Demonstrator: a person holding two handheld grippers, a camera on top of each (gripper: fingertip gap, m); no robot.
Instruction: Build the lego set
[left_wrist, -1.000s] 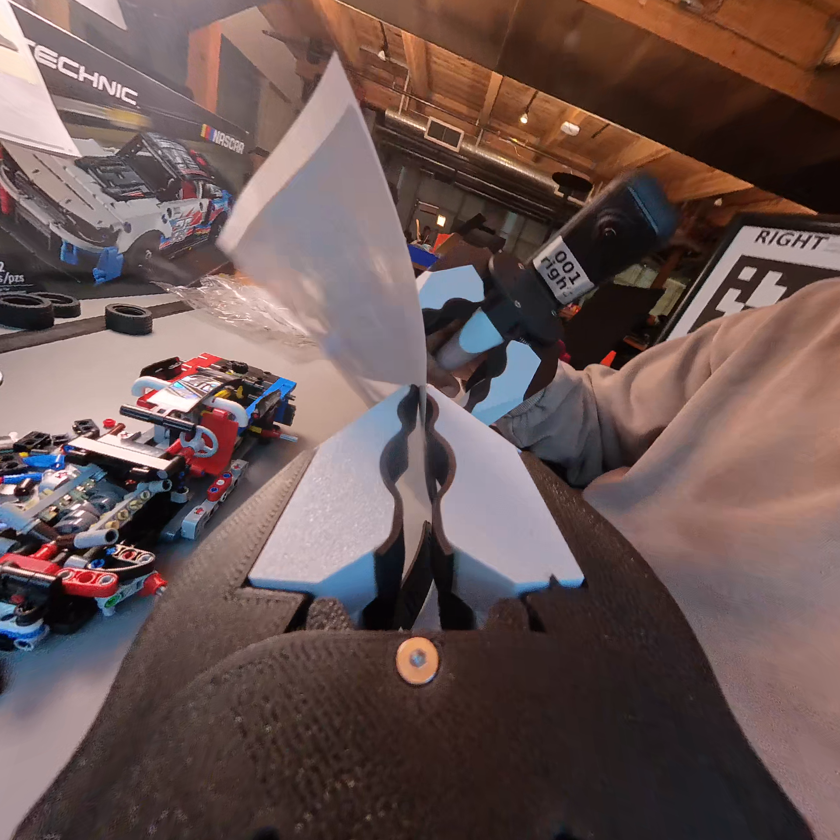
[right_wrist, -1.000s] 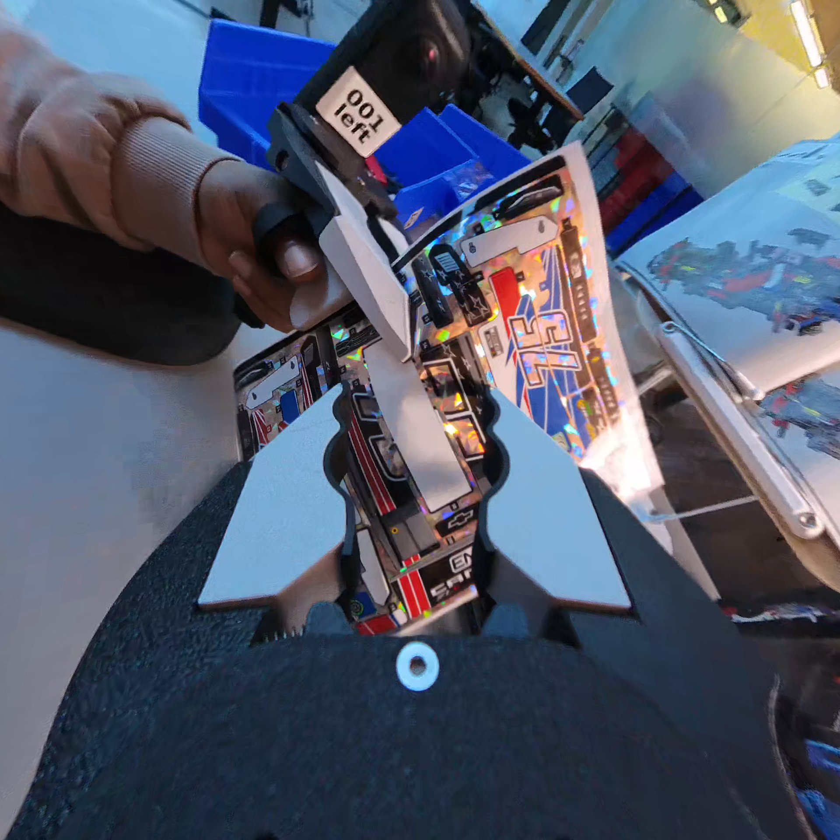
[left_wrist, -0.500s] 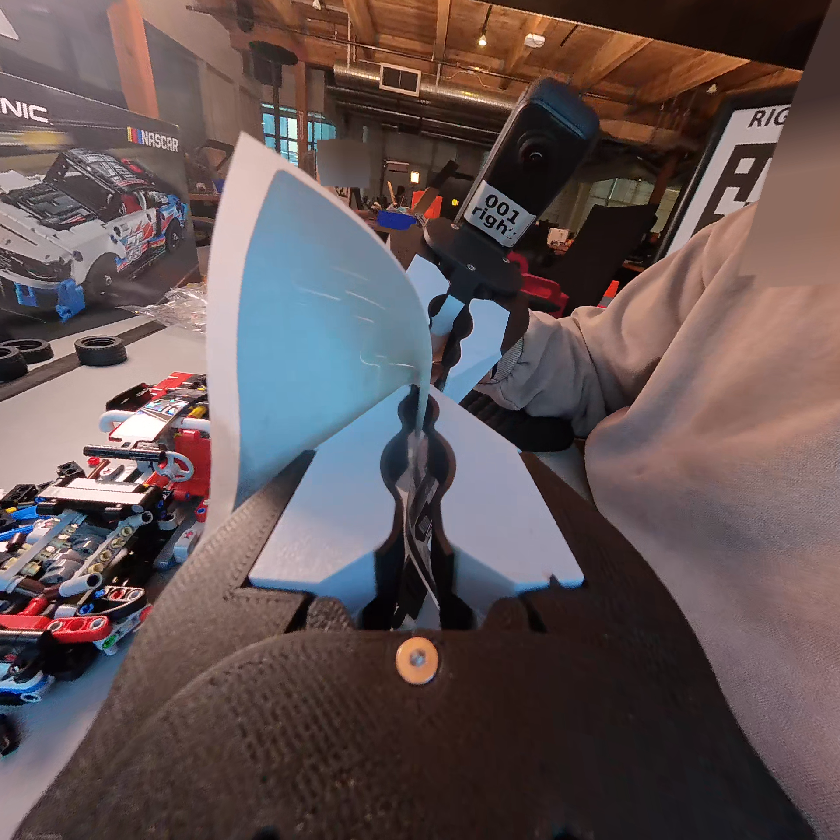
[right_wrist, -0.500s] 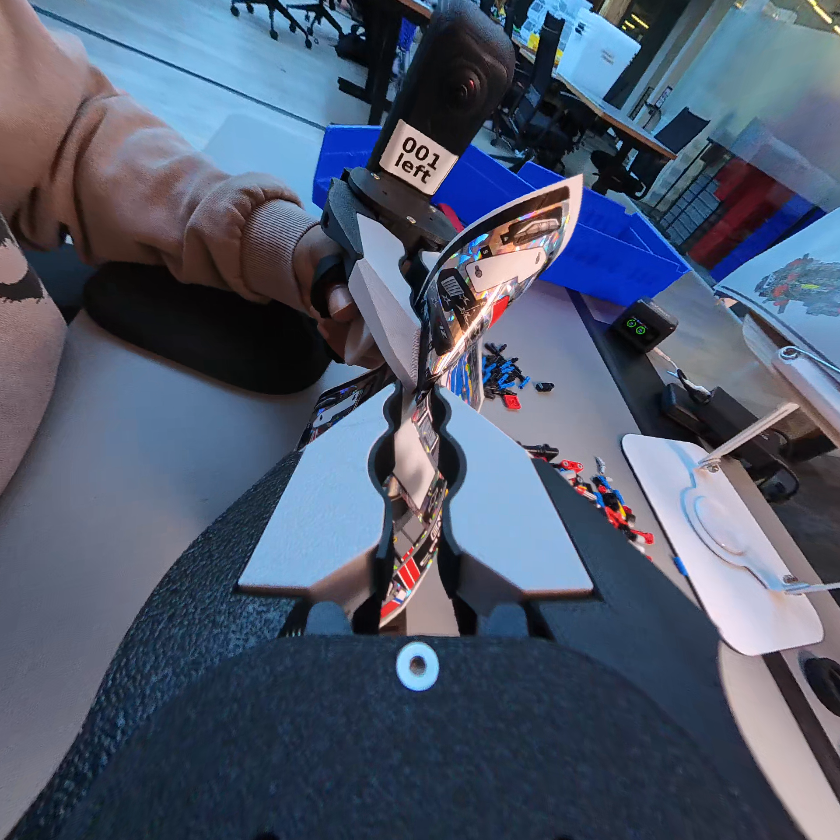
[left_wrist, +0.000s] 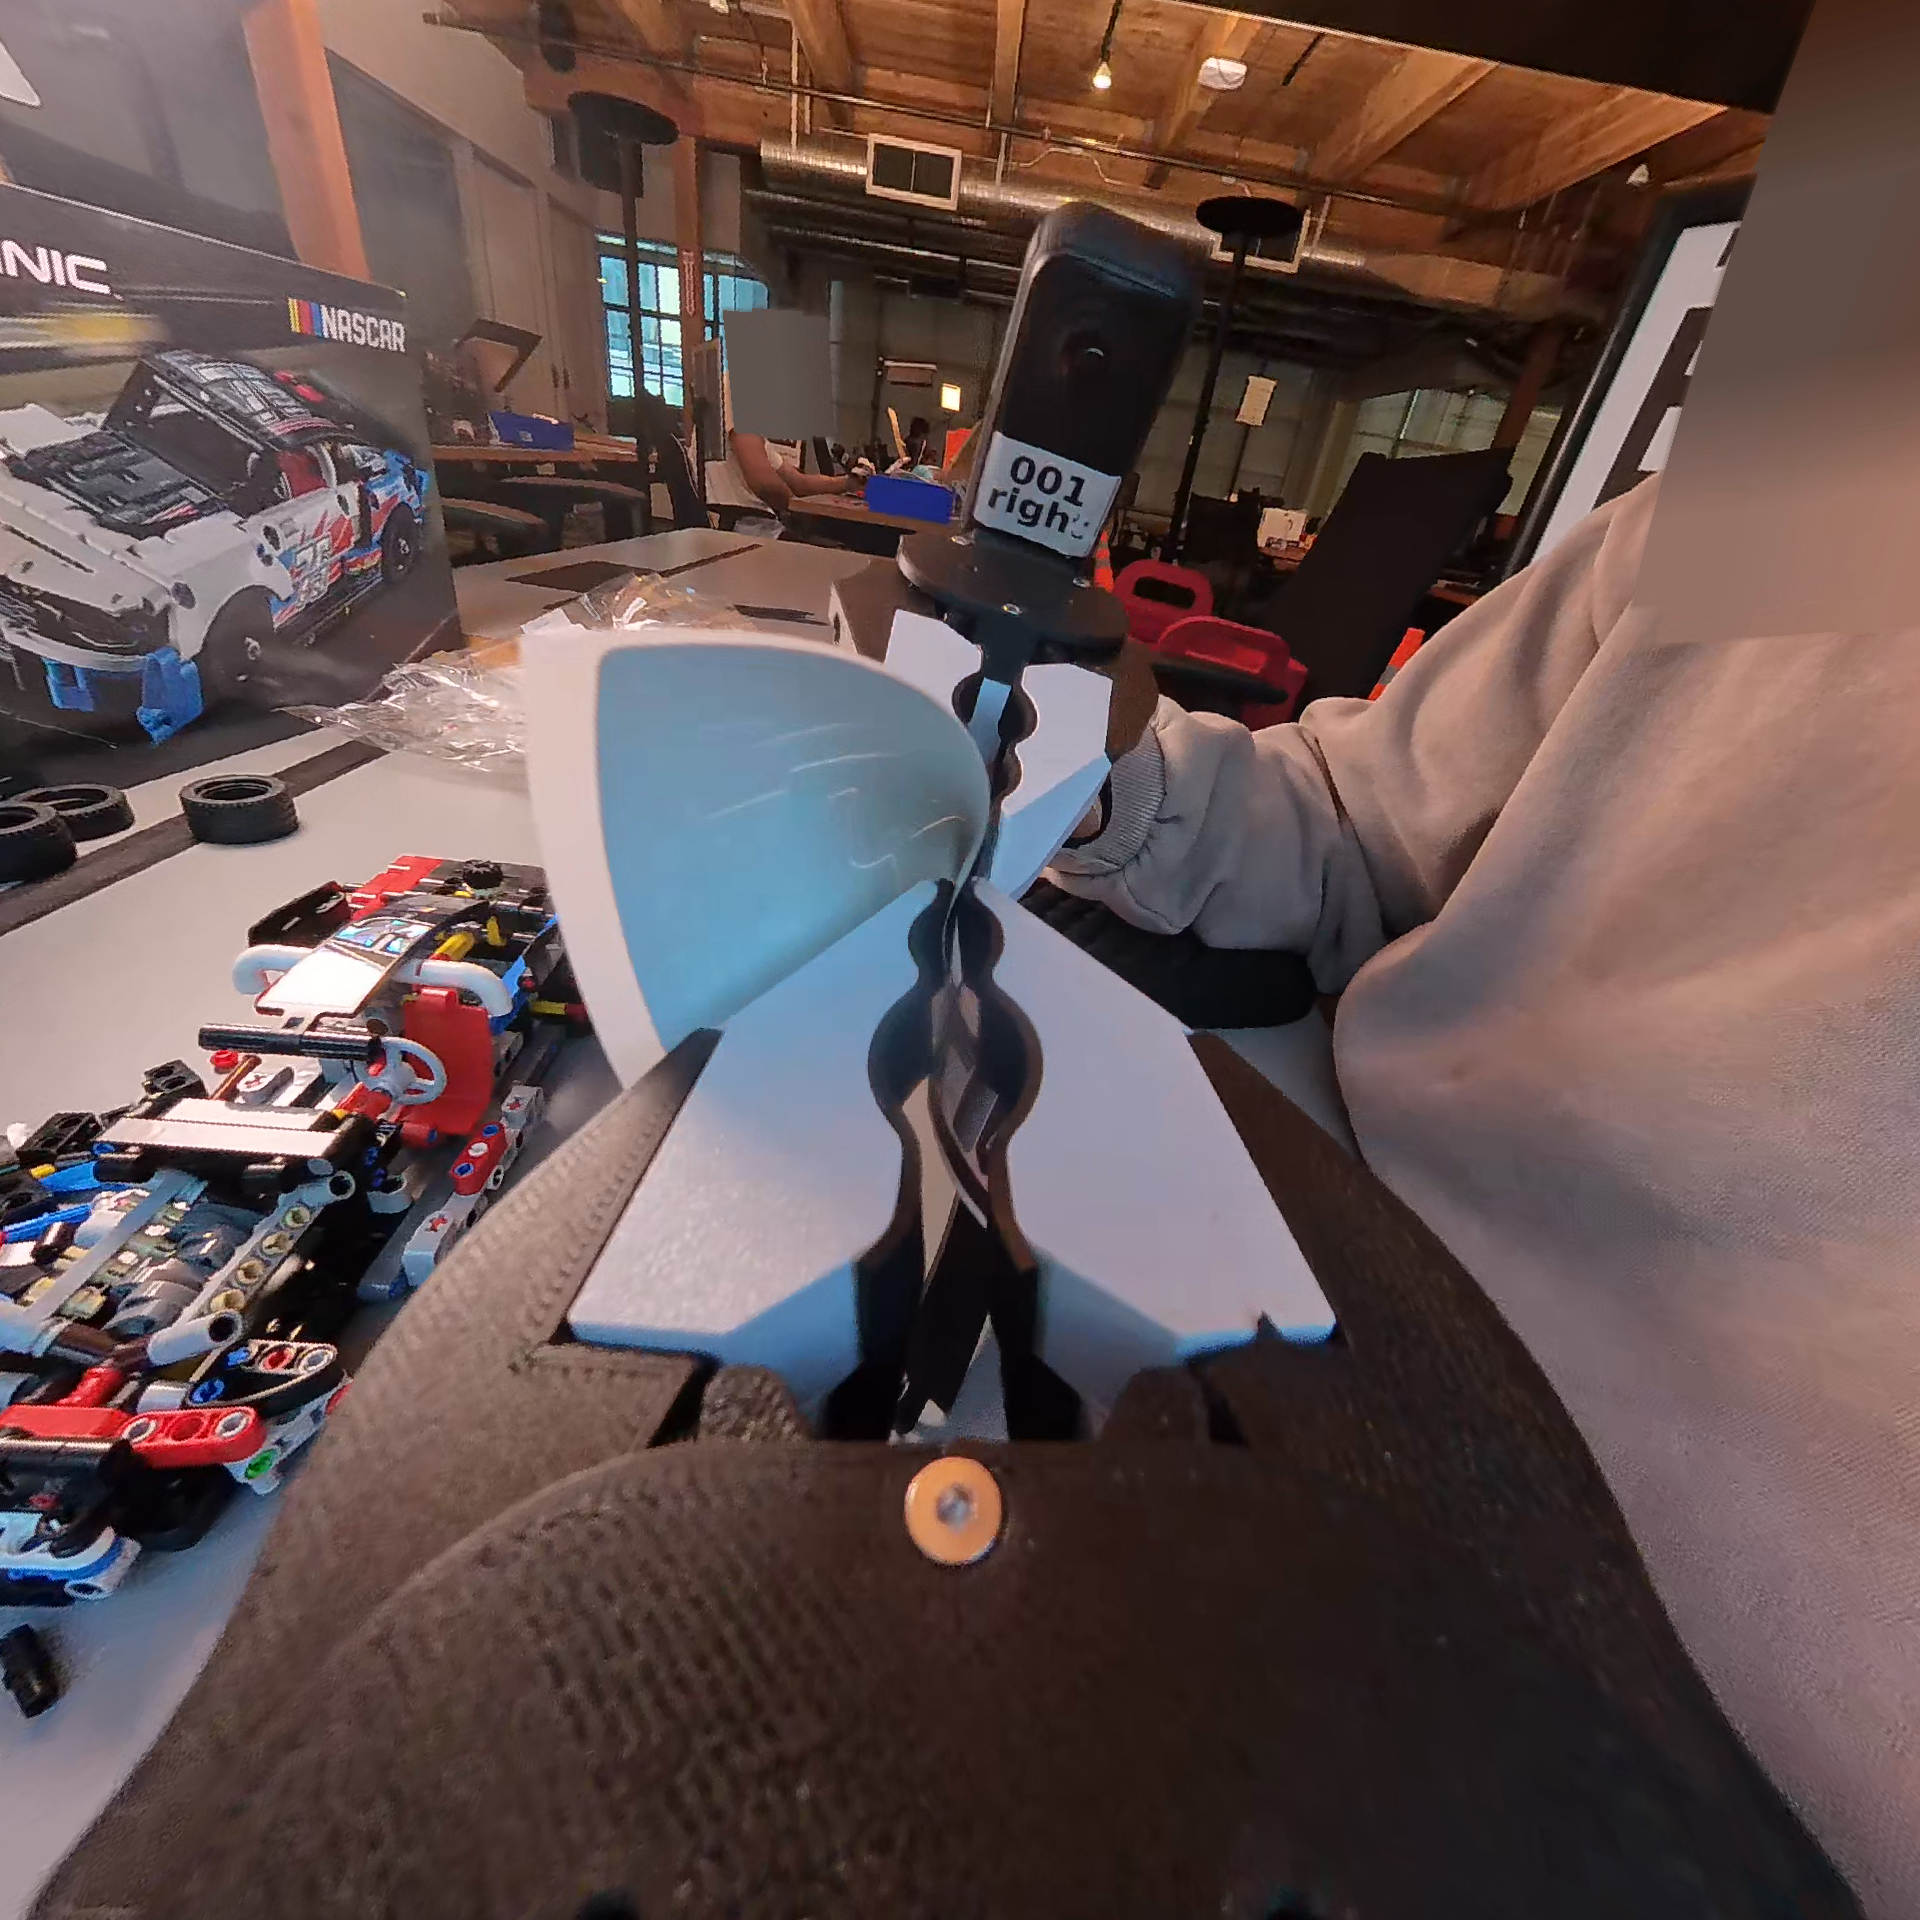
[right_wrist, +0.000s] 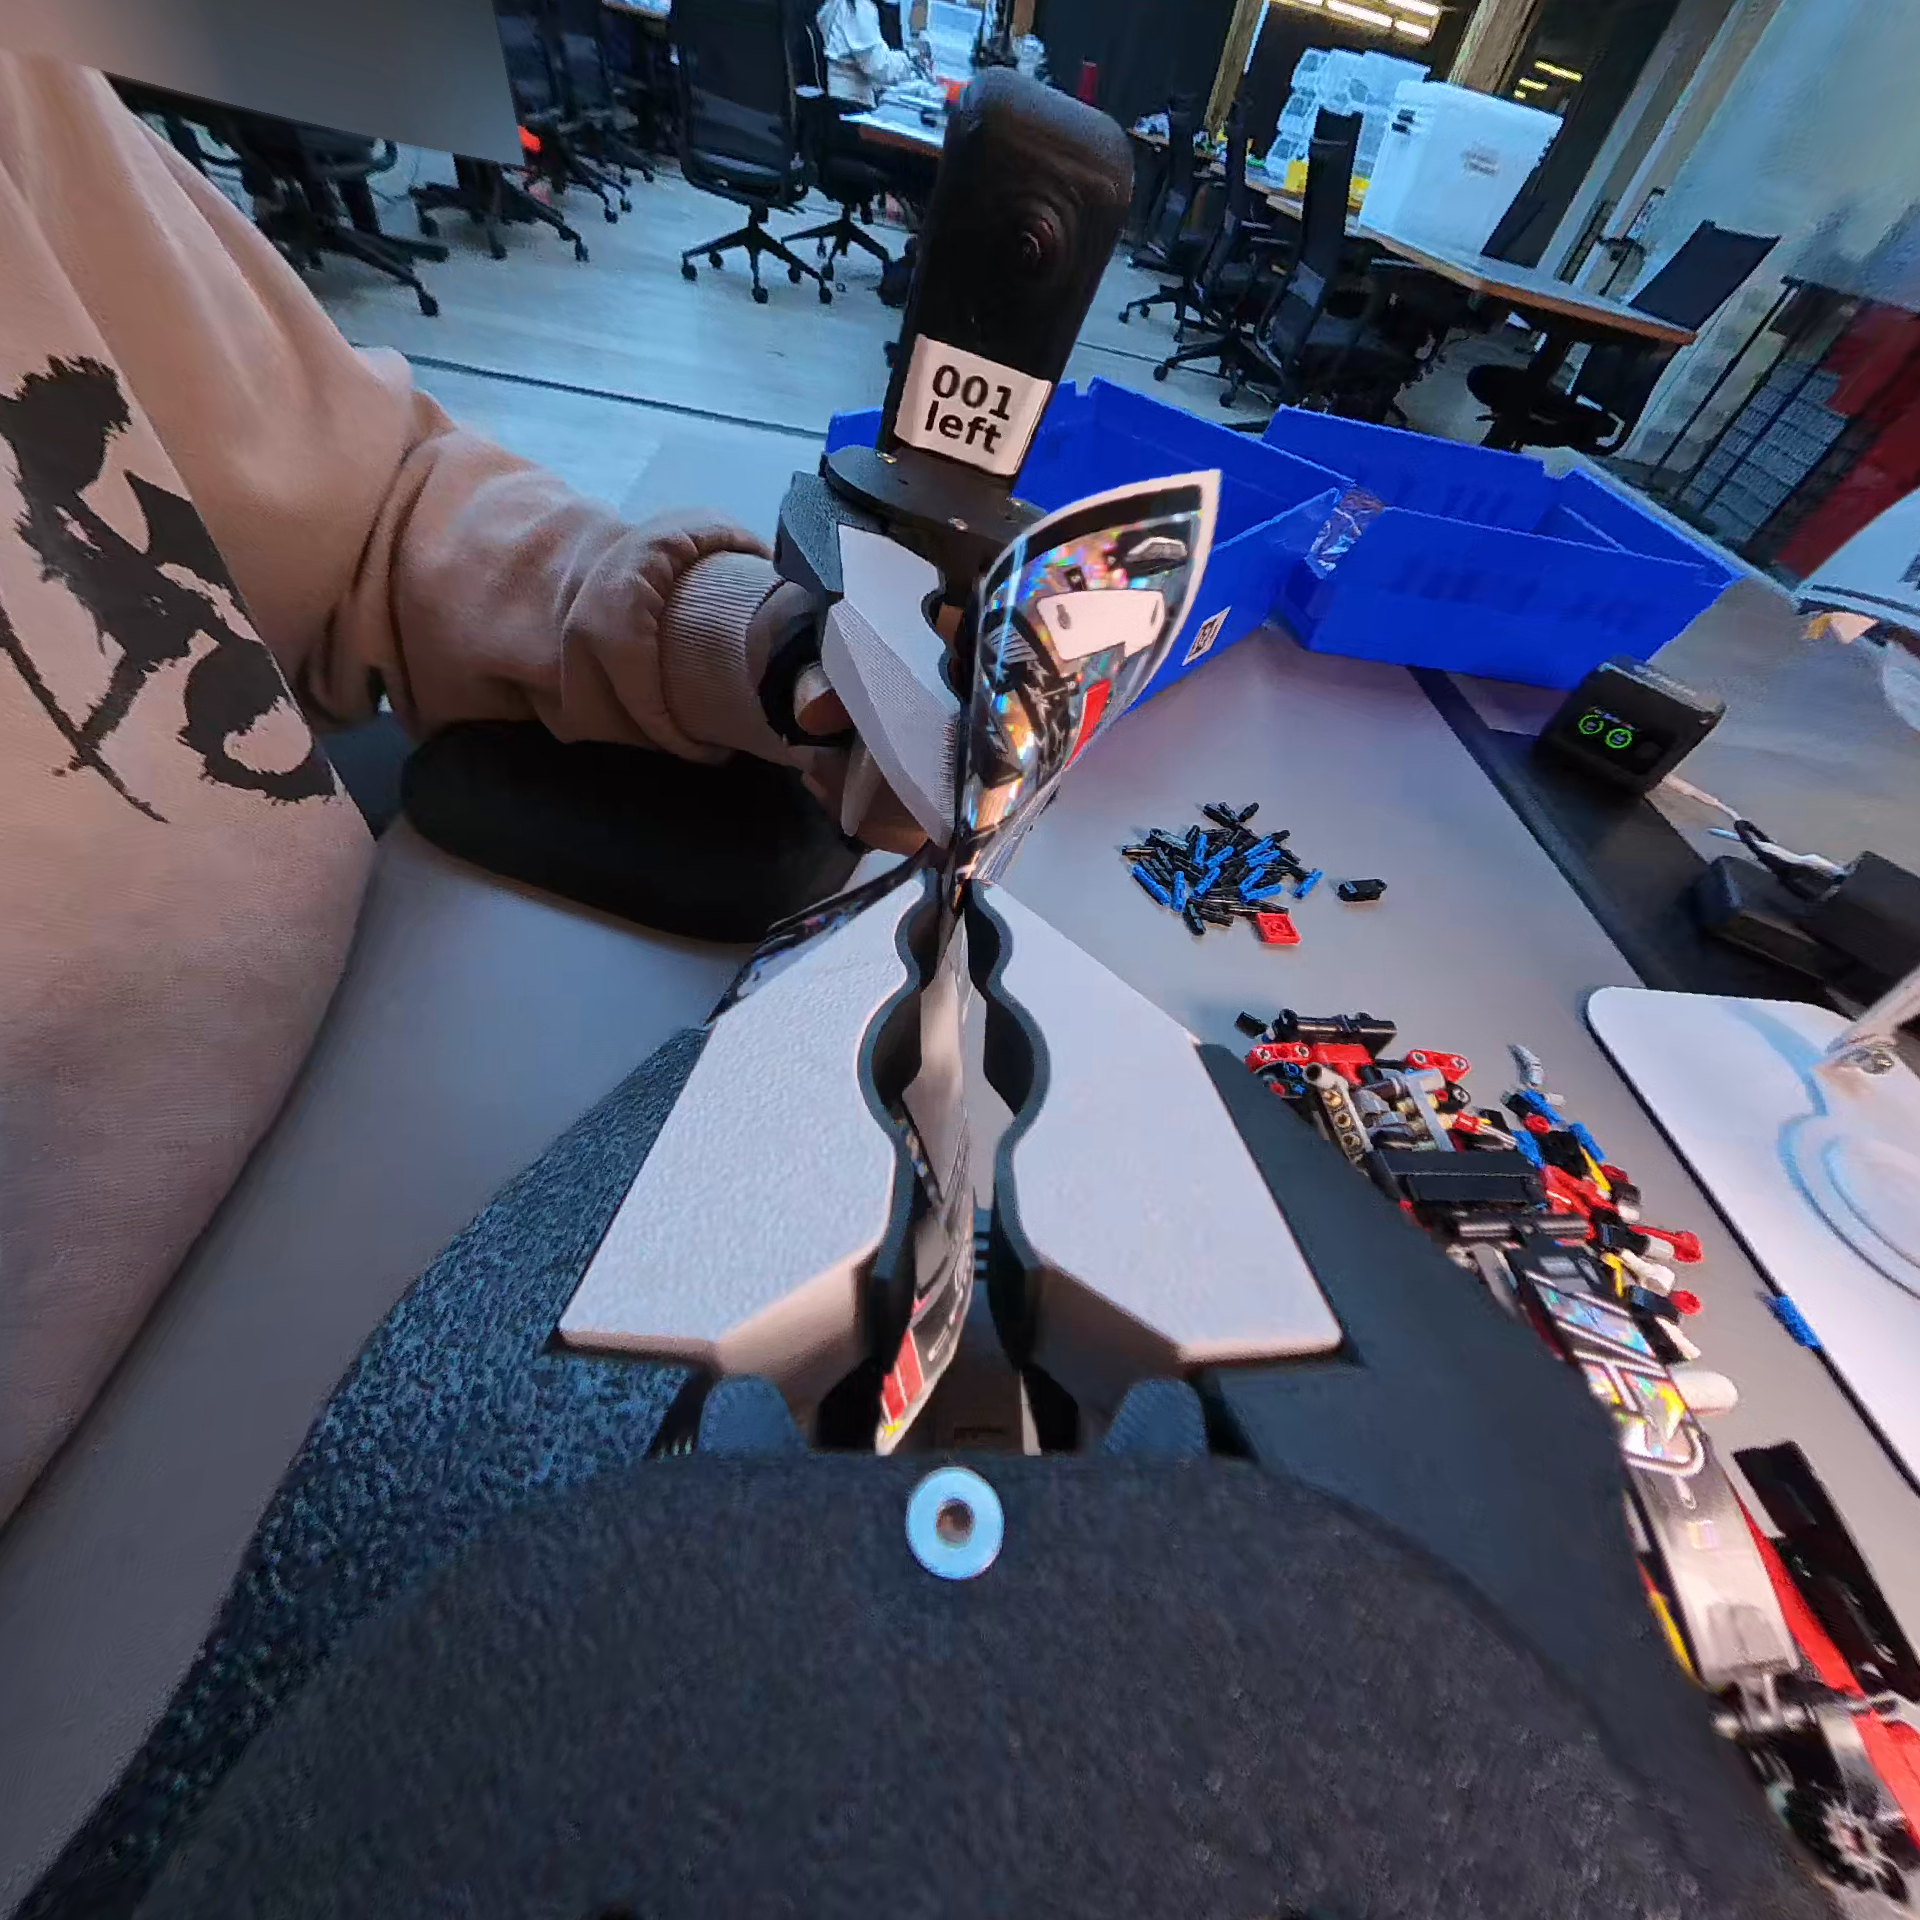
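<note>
I have both tongs, left (left_wrist: 951, 904) and right (right_wrist: 956, 883), clenched on the sticker sheet (left_wrist: 748, 821), held up between them above the bench (right_wrist: 1299, 790). It feels light, floppy and easily creased (glossy too), so I'd grip bare margins; car model (left_wrist: 312, 1091) sits at 9 o'clock.

Both views bright enough, colours clear. Ceiling lamps (left_wrist: 1101, 73) glow small and far back; windows (left_wrist: 644, 322) shine pale. Shiny sticker sheet (right_wrist: 1081, 634) flashes rainbow glare. Wide lens bends straight lines near picture edges. Lego car (right_wrist: 1662, 1382) smeared at right edge. Soft shadows on bench (right_wrist: 1340, 790).
</note>
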